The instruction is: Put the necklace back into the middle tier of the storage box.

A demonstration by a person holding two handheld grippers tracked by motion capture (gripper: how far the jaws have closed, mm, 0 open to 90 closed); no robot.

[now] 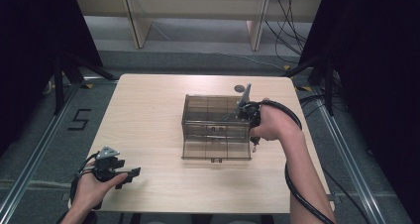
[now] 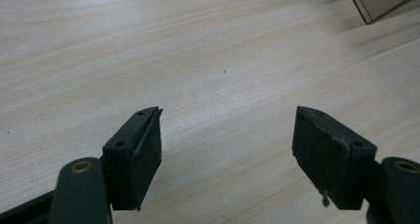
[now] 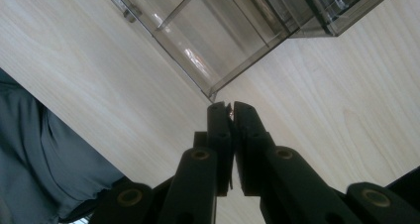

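A smoky see-through drawer box [image 1: 215, 122] stands on the middle of the pale wooden table [image 1: 148, 115], its lower drawers pulled toward the near side. My right gripper [image 1: 254, 143] hangs at the box's right side, held in the person's right hand. In the right gripper view its jaws [image 3: 230, 107] are pressed together just off a drawer's corner [image 3: 213, 92], with nothing gripped that I can make out. My left gripper [image 1: 131, 175] rests low at the table's near left, far from the box. Its jaws [image 2: 228, 135] stand wide apart over bare wood. A corner of the box [image 2: 381, 1] shows far off.
A small dark round disc [image 1: 239, 88] lies on the table behind the box. The person's grey clothing [image 3: 39, 159] shows past the near table edge. A thick cable [image 1: 297, 189] trails along the right forearm. Dark frame legs stand at both sides of the table.
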